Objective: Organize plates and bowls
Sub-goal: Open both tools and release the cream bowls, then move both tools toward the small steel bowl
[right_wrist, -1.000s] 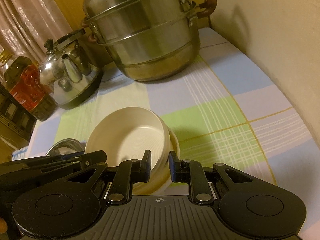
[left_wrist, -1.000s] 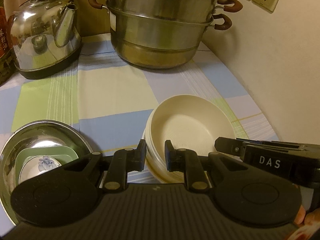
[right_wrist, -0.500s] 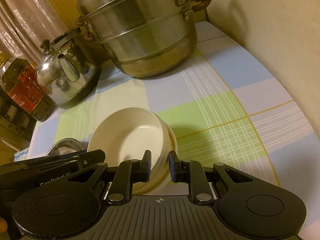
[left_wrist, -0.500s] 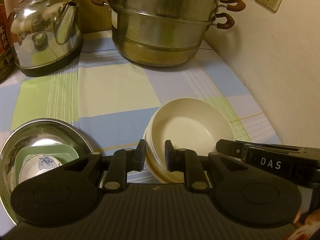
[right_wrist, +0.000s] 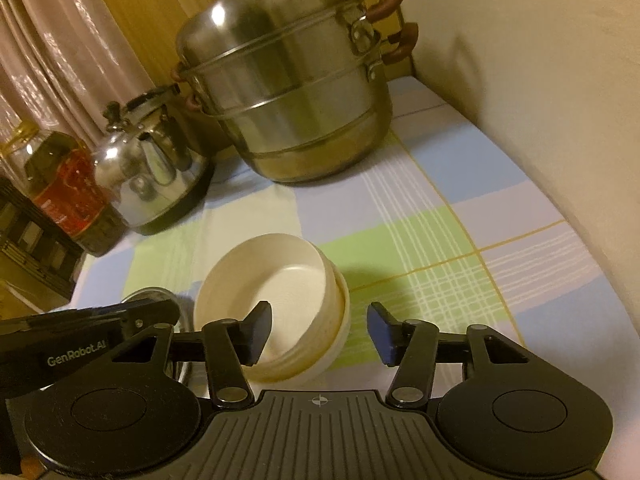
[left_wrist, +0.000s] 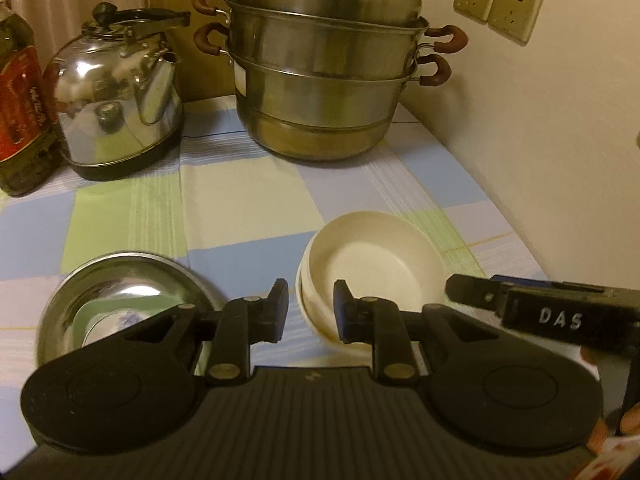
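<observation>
A stack of cream bowls [left_wrist: 374,260] sits on the checked cloth, also in the right wrist view [right_wrist: 280,296]. My left gripper [left_wrist: 310,310] is above its near left rim, jaws a little apart and empty. My right gripper [right_wrist: 318,330] is open wide over the stack's near right rim, holding nothing. A steel bowl [left_wrist: 116,280] at the left holds a green dish [left_wrist: 92,316] with a small patterned bowl [left_wrist: 116,326] inside it.
A large steel steamer pot [left_wrist: 324,76] stands at the back, a steel kettle [left_wrist: 116,96] to its left and an oil bottle [left_wrist: 20,100] at the far left. A wall [left_wrist: 540,140] runs along the table's right edge.
My right gripper has opened wide; it was nearly shut by the bowls' rim. Both grippers have pulled back and up from the stack. The top bowl now sits tilted in the stack.
</observation>
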Available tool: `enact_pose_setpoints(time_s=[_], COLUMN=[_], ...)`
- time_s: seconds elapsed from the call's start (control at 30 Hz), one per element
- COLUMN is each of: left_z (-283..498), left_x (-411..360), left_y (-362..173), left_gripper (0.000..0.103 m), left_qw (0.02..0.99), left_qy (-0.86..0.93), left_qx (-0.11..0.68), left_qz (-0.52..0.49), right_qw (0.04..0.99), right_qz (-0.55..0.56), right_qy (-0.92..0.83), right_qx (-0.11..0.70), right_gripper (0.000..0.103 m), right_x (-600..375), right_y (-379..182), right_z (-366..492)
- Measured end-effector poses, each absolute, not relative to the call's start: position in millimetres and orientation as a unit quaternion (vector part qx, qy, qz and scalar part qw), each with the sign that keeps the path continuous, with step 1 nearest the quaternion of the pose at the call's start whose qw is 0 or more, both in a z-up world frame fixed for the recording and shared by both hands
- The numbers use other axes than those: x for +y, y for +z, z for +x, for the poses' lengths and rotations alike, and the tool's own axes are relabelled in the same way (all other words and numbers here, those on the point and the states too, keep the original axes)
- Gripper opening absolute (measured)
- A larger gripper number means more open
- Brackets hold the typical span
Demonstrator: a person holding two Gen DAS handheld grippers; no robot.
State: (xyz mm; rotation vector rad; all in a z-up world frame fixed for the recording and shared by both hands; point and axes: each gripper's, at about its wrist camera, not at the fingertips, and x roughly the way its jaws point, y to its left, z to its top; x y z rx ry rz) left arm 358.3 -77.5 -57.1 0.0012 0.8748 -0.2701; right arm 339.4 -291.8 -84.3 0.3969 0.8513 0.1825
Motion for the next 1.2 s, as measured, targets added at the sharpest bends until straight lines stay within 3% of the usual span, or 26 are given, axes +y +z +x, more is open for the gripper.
enact_pose_setpoints(time_s=[0.53,1.2], left_z=[238,121], left_x=[-47,-70], left_y=[-45,-52], left_gripper=[0.022,0.022], left_qw=[0.889,0.882], left_qy=[-0.108,-0.081], left_qx=[0.445,0.463], left_qz=[-0.016,-0.027], right_qw=[0.877,0.868], right_qz=[0.201,0.165], right_qy=[0.131,0.161], right_qx=[0.417,0.441], right_gripper=[0.058,0.059], right_x=[-300,-318], right_y=[-69,-73], right_z=[224,114])
